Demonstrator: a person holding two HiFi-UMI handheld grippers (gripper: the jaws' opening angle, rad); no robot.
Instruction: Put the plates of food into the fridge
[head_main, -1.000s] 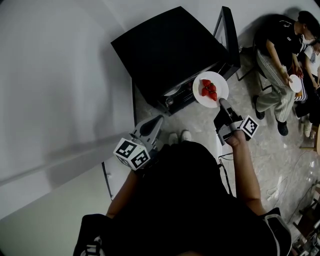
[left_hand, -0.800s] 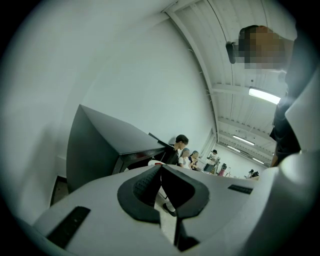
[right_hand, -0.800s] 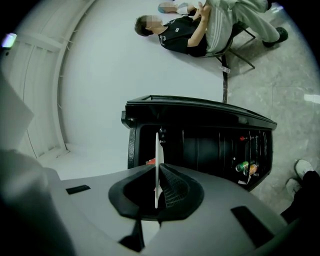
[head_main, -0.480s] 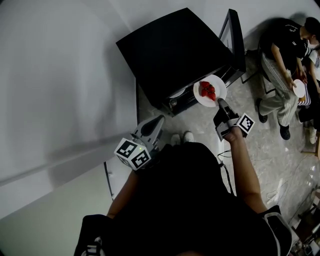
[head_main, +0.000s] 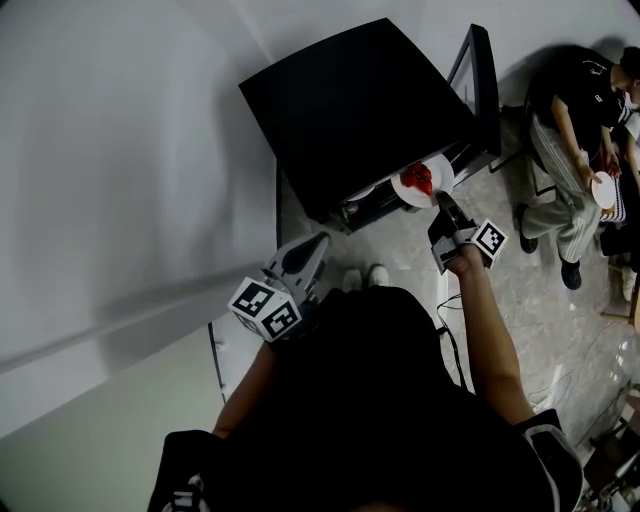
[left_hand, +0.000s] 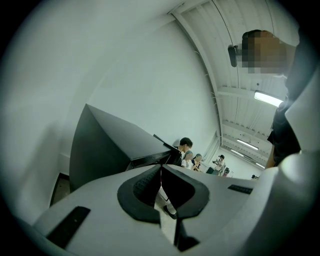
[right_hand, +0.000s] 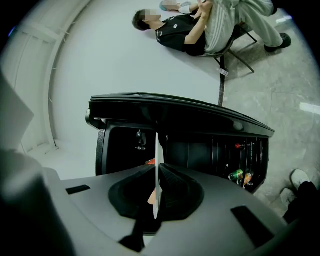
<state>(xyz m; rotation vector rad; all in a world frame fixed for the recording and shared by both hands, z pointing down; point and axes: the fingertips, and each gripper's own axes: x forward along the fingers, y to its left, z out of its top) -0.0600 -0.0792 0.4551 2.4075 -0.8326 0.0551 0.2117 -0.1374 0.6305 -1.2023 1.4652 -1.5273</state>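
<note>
A small black fridge (head_main: 355, 105) stands on the floor against the wall, its door (head_main: 482, 80) swung open to the right. My right gripper (head_main: 441, 200) is shut on the rim of a white plate of strawberries (head_main: 420, 181), which sits half inside the fridge opening. In the right gripper view the plate (right_hand: 157, 175) shows edge-on between the pads, in front of the open fridge (right_hand: 180, 145). My left gripper (head_main: 318, 243) hangs shut and empty at the lower left, apart from the fridge; its tips (left_hand: 161, 169) meet with nothing between them.
Another white dish (head_main: 360, 189) shows inside the fridge, left of the plate. Cans and bottles (right_hand: 239, 175) stand in the door shelf. A seated person (head_main: 570, 130) holding a plate is at the right. My shoes (head_main: 362, 275) are on the tiled floor by the fridge.
My right gripper has carried the strawberry plate up and forward, from in front of the fridge to partly inside its opening. The left gripper has stayed put.
</note>
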